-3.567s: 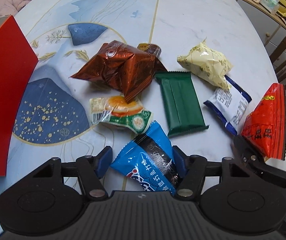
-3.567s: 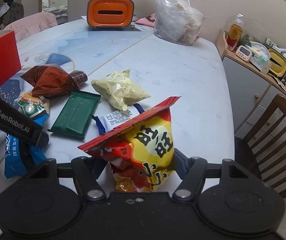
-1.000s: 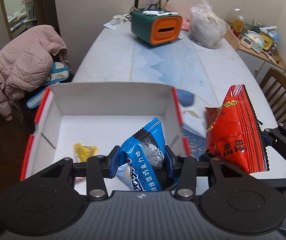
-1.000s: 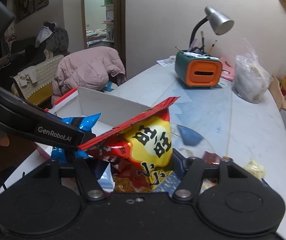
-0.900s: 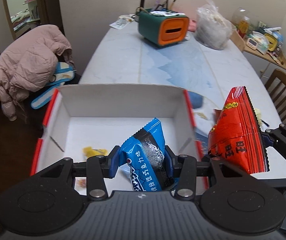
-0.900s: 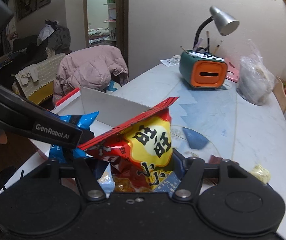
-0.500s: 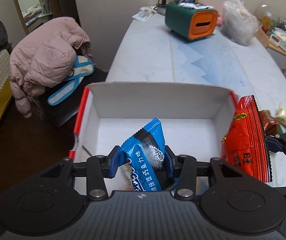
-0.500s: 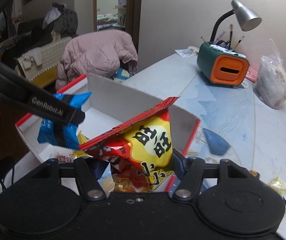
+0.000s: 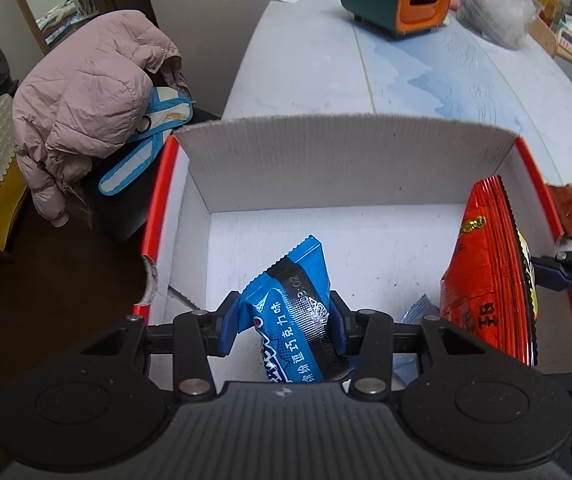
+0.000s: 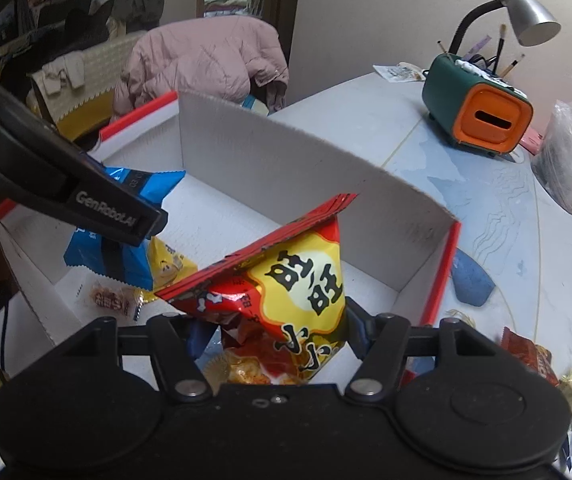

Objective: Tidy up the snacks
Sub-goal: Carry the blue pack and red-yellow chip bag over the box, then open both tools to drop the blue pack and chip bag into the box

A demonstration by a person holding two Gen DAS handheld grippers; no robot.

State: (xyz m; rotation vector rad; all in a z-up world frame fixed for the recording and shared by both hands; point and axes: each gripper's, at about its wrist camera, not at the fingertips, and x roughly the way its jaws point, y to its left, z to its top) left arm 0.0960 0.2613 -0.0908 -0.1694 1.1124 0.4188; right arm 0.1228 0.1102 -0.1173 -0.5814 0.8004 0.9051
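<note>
My left hand-held gripper [image 9: 284,326] clamps the light, crinkly blue packet [image 9: 292,320] mid-body; my right hand-held gripper [image 10: 274,336] pinches the puffy, crushable red bag [image 10: 286,284].

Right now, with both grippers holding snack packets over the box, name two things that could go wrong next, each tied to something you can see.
1. The left gripper holding the blue packet and the right gripper holding the red and yellow bag are close together over the box; they might collide.
2. The bag sits near the box's red-edged side wall; released there, it could catch on the rim or tip out.
</note>
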